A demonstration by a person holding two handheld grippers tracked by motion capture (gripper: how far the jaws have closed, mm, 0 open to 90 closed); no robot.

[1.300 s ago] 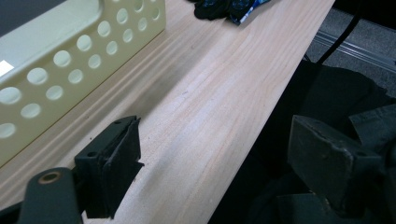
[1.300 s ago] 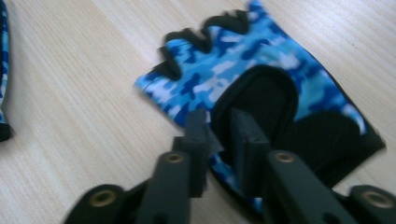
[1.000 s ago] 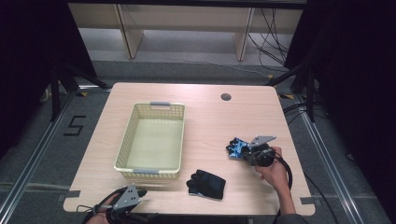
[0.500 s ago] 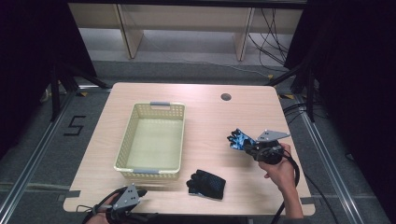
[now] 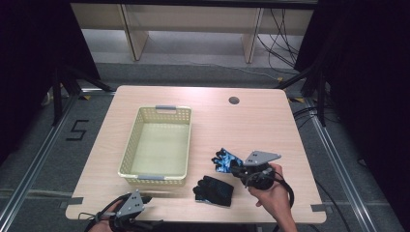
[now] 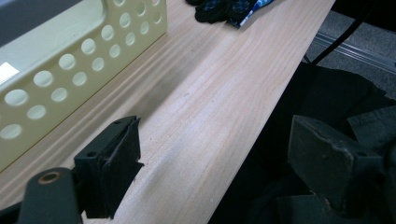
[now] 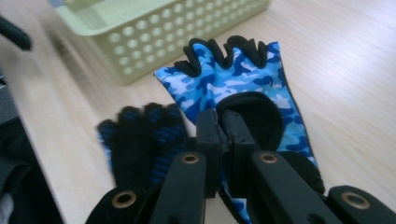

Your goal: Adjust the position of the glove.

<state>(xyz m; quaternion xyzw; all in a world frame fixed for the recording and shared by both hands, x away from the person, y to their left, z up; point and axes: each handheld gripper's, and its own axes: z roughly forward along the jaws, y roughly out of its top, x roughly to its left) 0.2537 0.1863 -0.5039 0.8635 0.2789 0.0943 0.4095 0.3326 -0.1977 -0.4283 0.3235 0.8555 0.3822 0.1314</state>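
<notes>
So the right gripper (image 5: 235,167) has its jaws clamped on the cuff of a blue camo glove (image 5: 223,159), and the glove hangs off the tips, lifted clear of the table (image 5: 261,121); from above that's roughly 4 o'clock of the table's middle, with the glove's fingers fanning out toward 10 o'clock from the gripper. In the right gripper view the two black jaws sit nearly together with the glove's black cuff pinched between them, camo side up (image 7: 233,84).

The second glove (image 5: 214,190) (dark side up, looks mostly black with blue dots) lies flat on the wood at about 7 o'clock from the held one, near the front edge; the two look apart in the high view, though I can't tell for certain. It also shows in the right gripper view at lower left (image 7: 140,140).

The yellow basket (image 5: 129,154) sits at 9 o'clock of the table's middle, just beside the gloves' left; its perforated wall shows in the left gripper view (image 6: 70,70).

The left gripper (image 6: 215,172) is parked at the table's front-left corner, about 7 o'clock; jaws spread wide, nothing between them.
</notes>
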